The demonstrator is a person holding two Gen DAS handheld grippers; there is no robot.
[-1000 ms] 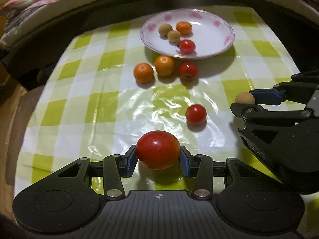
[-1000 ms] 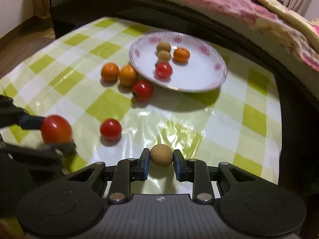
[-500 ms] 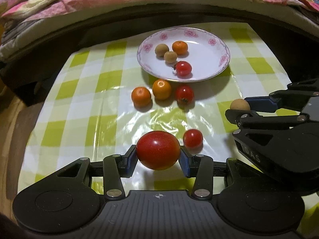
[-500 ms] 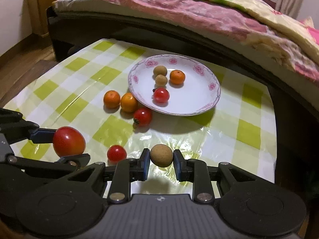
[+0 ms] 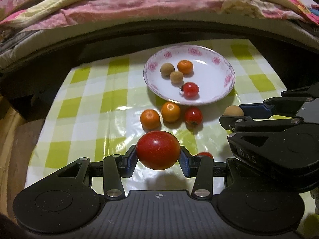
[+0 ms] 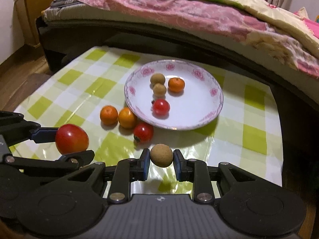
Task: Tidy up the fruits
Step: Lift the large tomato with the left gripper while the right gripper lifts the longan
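jaws gripping tomato (image 5: 158,150), longan (image 6: 161,155), plate (image 6: 216,107) ahead

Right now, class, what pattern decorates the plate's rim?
Pink flowers on white plate, clearest in the right wrist view.

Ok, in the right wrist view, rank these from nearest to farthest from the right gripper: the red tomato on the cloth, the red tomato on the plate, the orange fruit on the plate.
1. Red tomato on the cloth, just ahead of the right gripper, slightly left.
2. Red tomato on the plate, at its near side.
3. Orange fruit on the plate, toward the far side.
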